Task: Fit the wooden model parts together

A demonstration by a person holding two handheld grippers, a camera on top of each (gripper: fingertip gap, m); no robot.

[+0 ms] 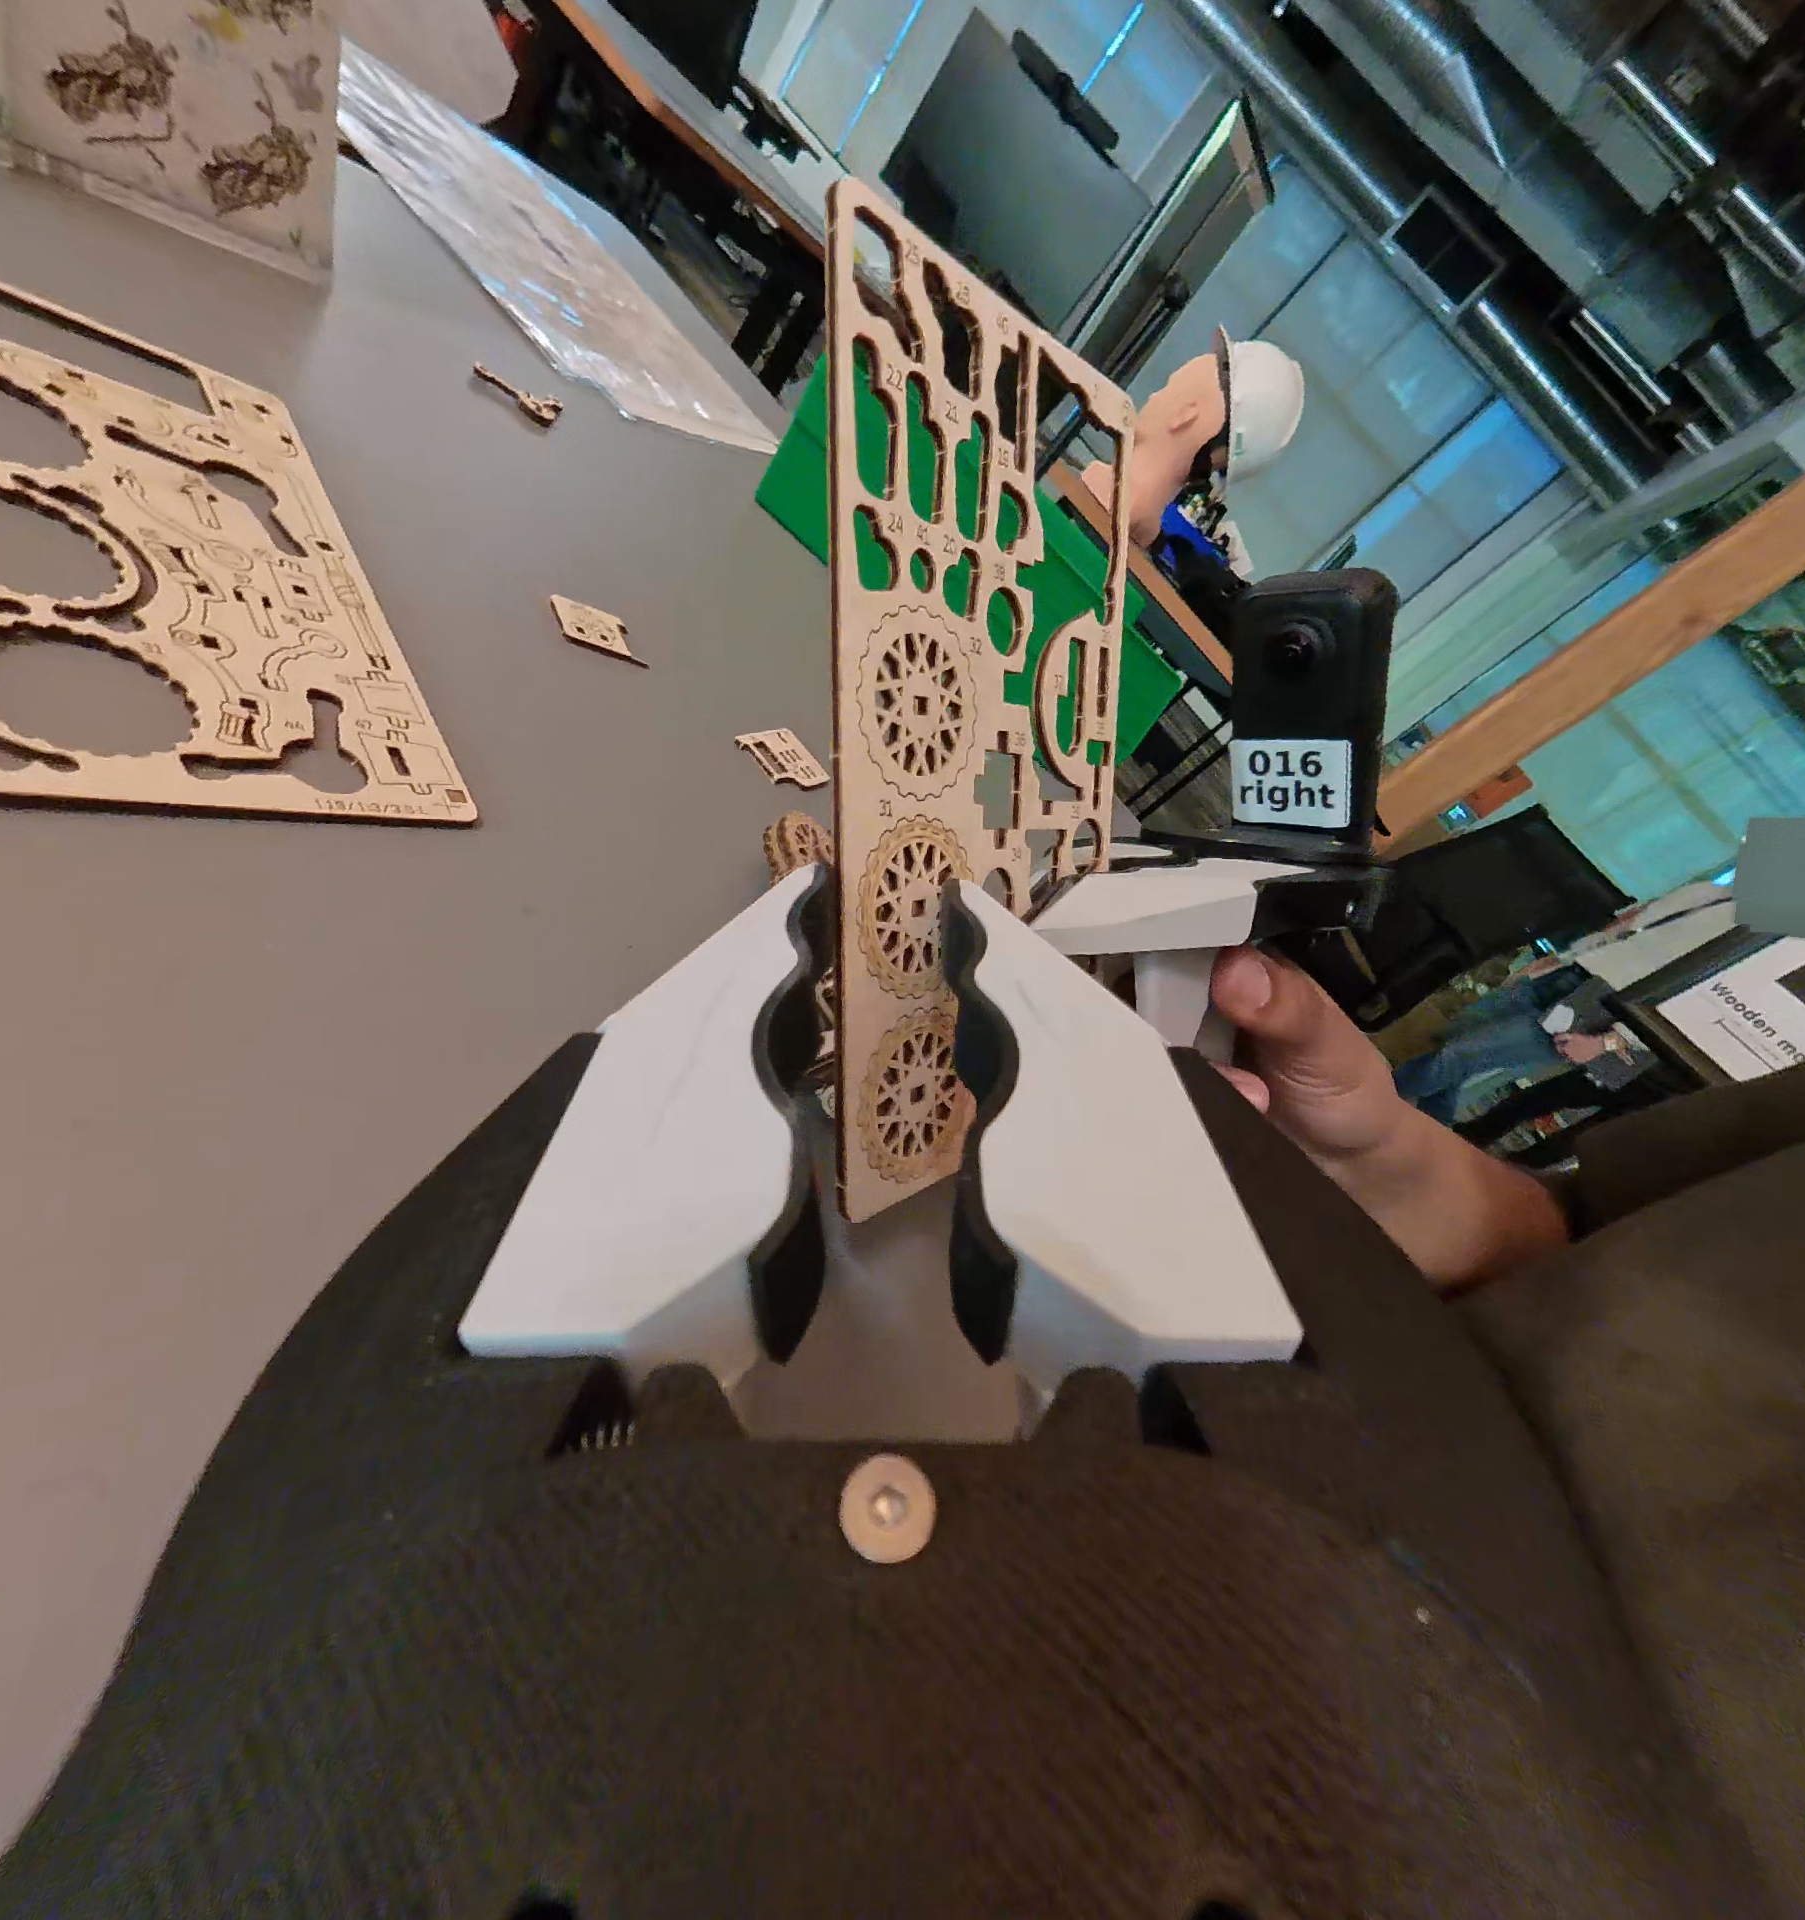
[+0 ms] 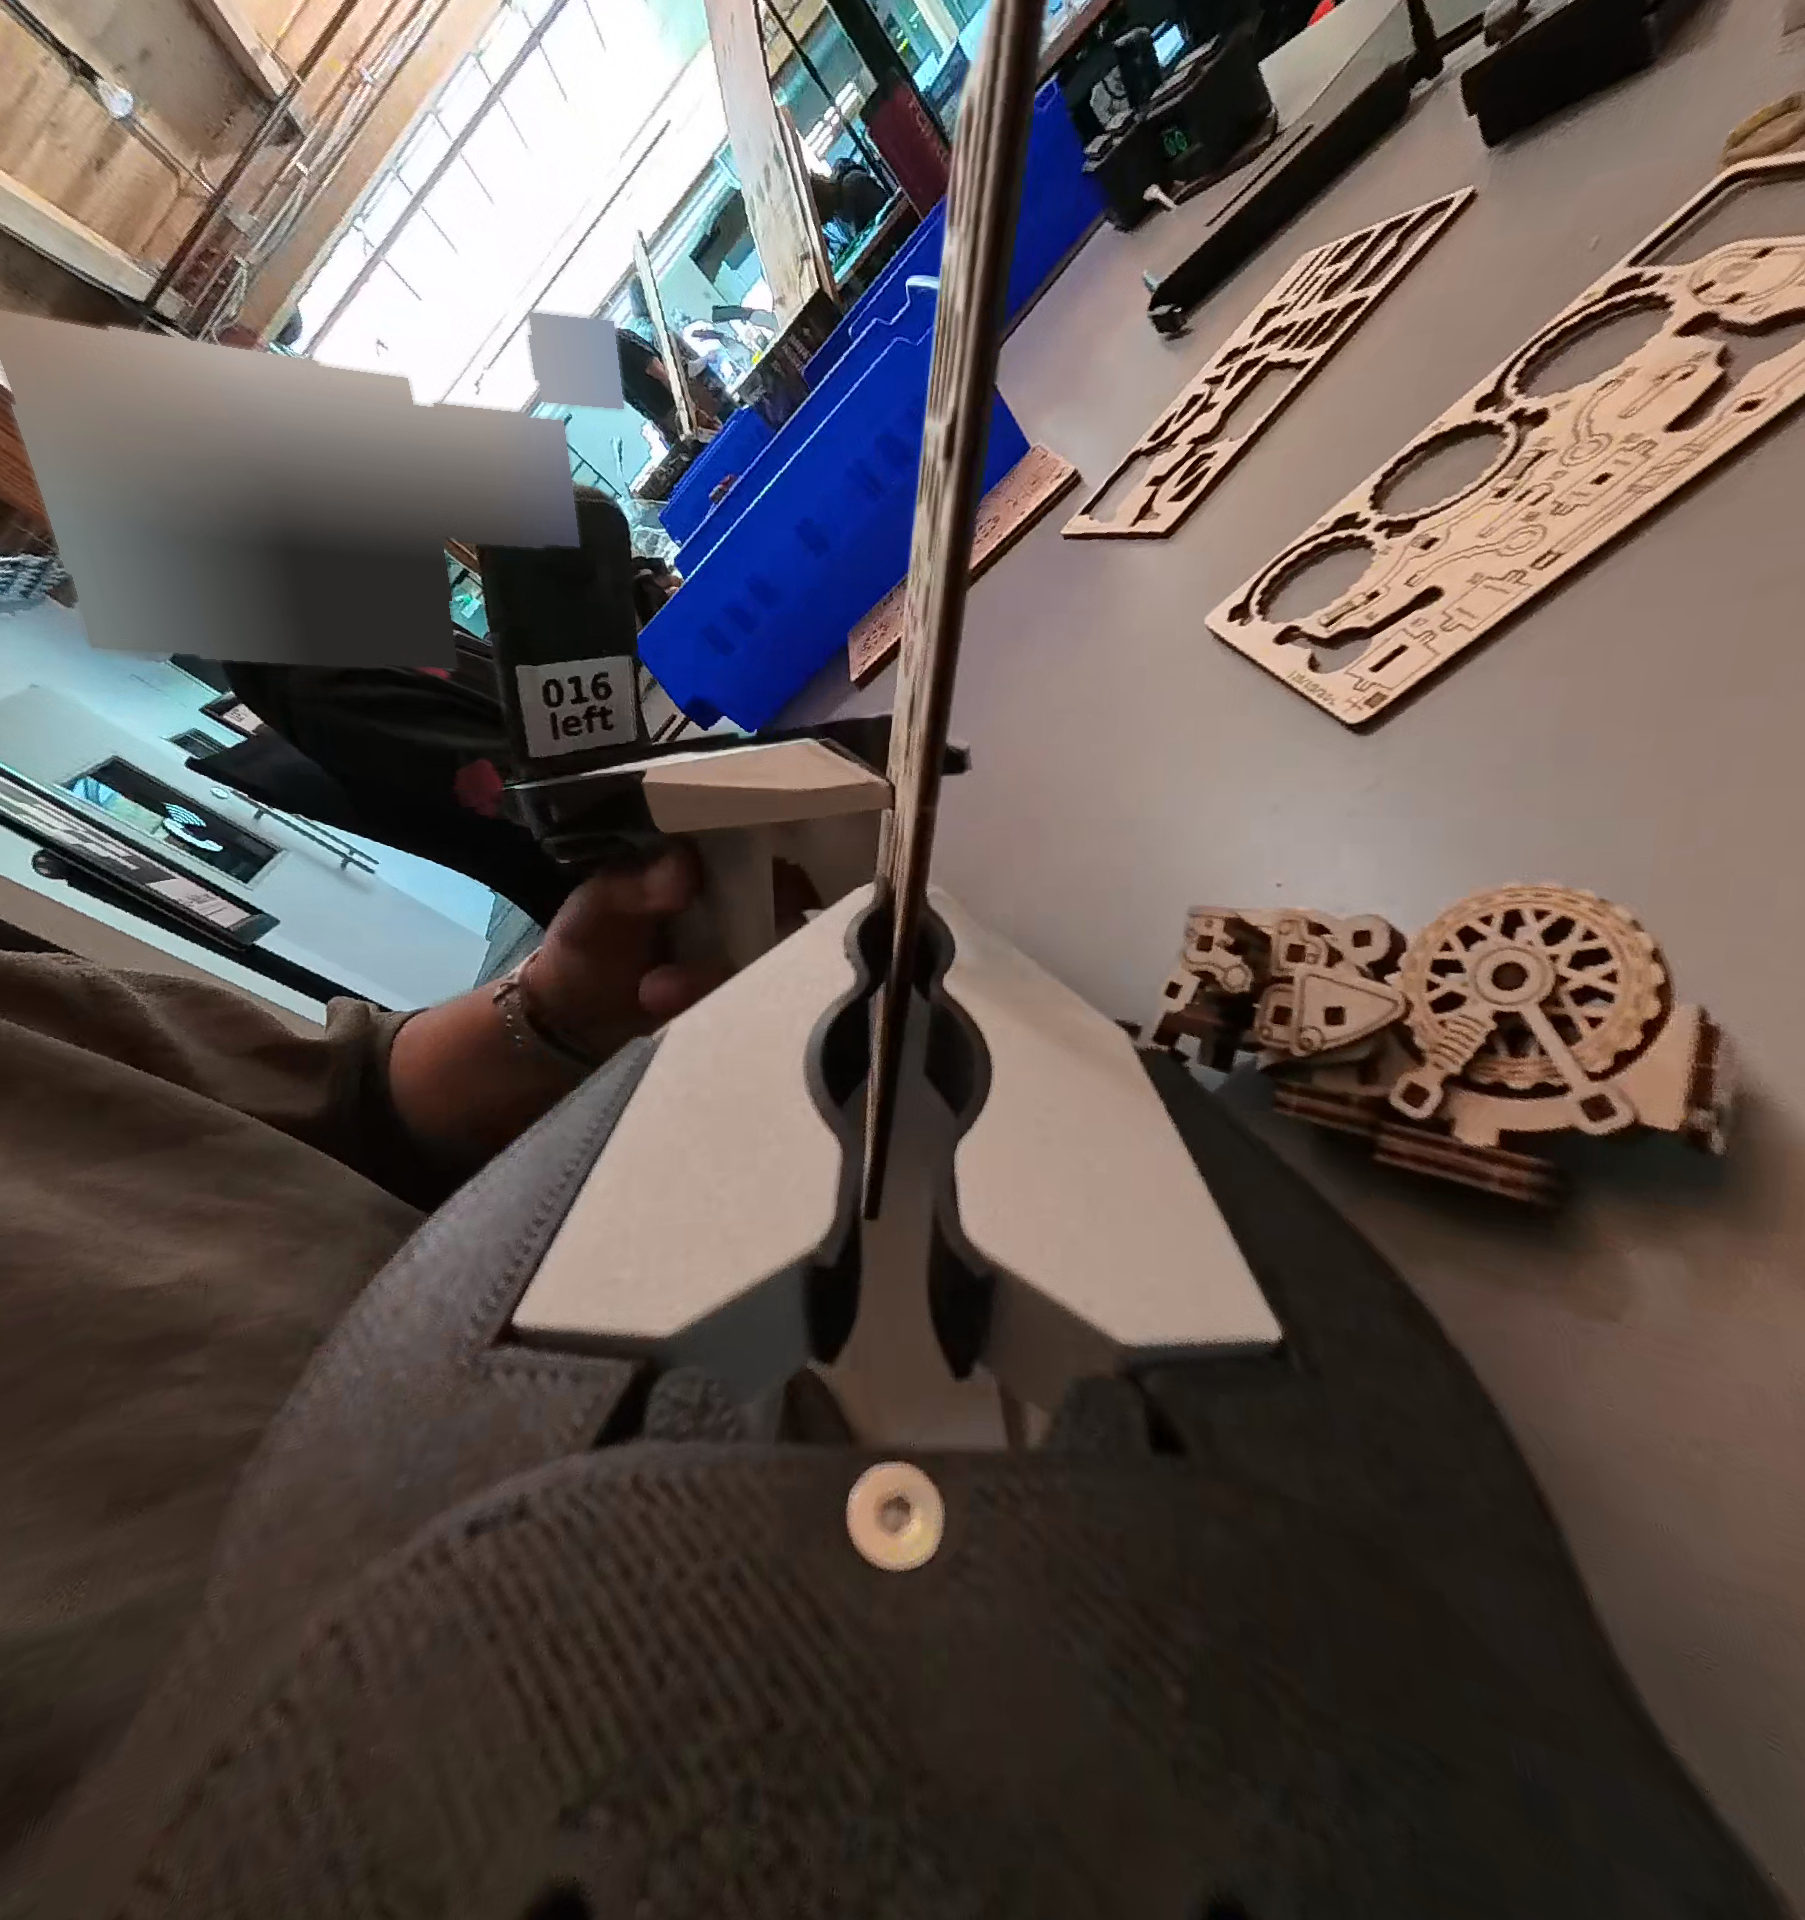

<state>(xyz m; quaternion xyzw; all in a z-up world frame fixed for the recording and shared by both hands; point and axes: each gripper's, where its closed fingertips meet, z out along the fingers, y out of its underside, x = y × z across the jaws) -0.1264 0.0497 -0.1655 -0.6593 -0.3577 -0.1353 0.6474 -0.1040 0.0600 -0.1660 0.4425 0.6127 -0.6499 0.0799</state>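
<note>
A thin wooden parts sheet with cut-out gears stands upright above the grey table. My right gripper is shut on its lower end, where the sheet shows edge-on between the pads. My left gripper has the sheet's lower corner aslant between its jaws, which stand a little apart. I cannot tell whether they pinch it. The right gripper also shows in the left wrist view, at the sheet's far side. The left gripper reaches the sheet from the left. A partly built wooden model lies on the table to the right.
A large wooden sheet lies flat on the table, also seen in the right wrist view beside an emptied sheet. Small loose pieces lie nearby. A blue bin, a green box and a patterned box stand at the edges. My two grippers' fingertips are within a few centimetres of each other.
</note>
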